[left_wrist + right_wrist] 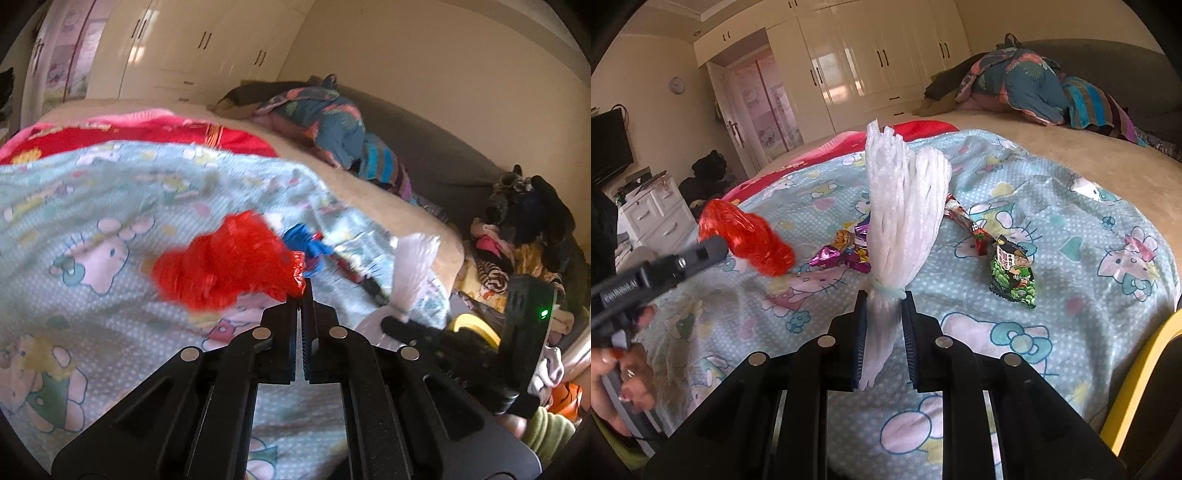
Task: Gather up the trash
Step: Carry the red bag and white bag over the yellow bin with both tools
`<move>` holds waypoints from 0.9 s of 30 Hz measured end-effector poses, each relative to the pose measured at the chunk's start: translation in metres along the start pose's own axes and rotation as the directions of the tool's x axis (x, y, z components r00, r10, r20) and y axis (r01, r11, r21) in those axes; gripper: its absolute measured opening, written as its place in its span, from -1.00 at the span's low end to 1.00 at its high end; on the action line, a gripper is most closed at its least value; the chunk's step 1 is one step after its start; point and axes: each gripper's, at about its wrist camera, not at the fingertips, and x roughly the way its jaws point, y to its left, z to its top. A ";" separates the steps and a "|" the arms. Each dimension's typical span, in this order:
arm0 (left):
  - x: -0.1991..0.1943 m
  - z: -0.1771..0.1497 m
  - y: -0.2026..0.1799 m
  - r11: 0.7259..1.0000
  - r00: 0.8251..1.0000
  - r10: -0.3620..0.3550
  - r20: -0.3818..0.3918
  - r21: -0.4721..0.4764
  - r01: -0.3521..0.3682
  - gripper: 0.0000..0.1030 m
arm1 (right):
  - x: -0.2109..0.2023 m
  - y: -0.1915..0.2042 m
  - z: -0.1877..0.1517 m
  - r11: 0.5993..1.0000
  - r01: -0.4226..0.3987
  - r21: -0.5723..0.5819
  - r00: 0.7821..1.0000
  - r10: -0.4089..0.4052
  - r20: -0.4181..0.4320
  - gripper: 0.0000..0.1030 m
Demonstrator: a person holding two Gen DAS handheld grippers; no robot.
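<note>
Nearest the lens, left wrist view: left claw (303,295), jaws pressed together on a corner of the red plastic bag (225,262). The pinch sits at the bag's edge, so the bulk hangs free toward 9 o'clock, lifted clear of the blue cartoon sheet (92,206). Likely held high to keep it from dragging over the wrappers below. Bag is motion-blurred.

Right wrist view, nearest: right claw (884,321) clamped on the white foam net (905,206), gripped below its tied neck so the fanned end stands upright at 12 o'clock. Tail of the net hangs down between the jaws.

Left to right on the sheet:
- purple candy wrappers (846,251), at 11 o'clock from the right claw, partly hidden behind the net.
- long red snack wrapper (964,218), at 1 o'clock.
- green snack packet (1014,277), at 2 o'clock, touching the red wrapper's end.

All three lie flat, not yet collected.

Edges and room: open sheet around the wrappers, and bare beige mattress (1015,133) beyond. Bed edge drops off at 9 o'clock. A yellow rim (1137,362) shows at 4 o'clock, possibly the bin; cannot confirm. Both claws are full, so my judgement is that they must unload before any more picking.
</note>
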 end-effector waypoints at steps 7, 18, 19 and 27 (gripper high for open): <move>-0.019 0.012 -0.023 0.998 0.998 -0.051 0.039 0.042 0.049 -0.99 | -0.013 0.002 -0.001 1.000 0.001 -0.001 1.000 -0.001 0.014 -0.65; -0.036 0.017 -0.057 0.989 0.991 -0.118 0.064 0.100 0.112 -0.99 | -0.042 -0.004 0.001 1.000 0.017 0.023 0.998 -0.018 0.061 -0.68; -0.036 0.017 -0.060 0.988 0.990 -0.124 0.063 0.105 0.117 -0.99 | -0.044 -0.005 0.001 1.000 0.018 0.026 0.998 -0.019 0.066 -0.68; -0.040 0.014 -0.079 0.978 0.984 -0.167 0.057 0.137 0.158 -0.99 | -0.067 -0.016 0.005 0.998 0.034 0.054 0.994 -0.040 0.104 -0.68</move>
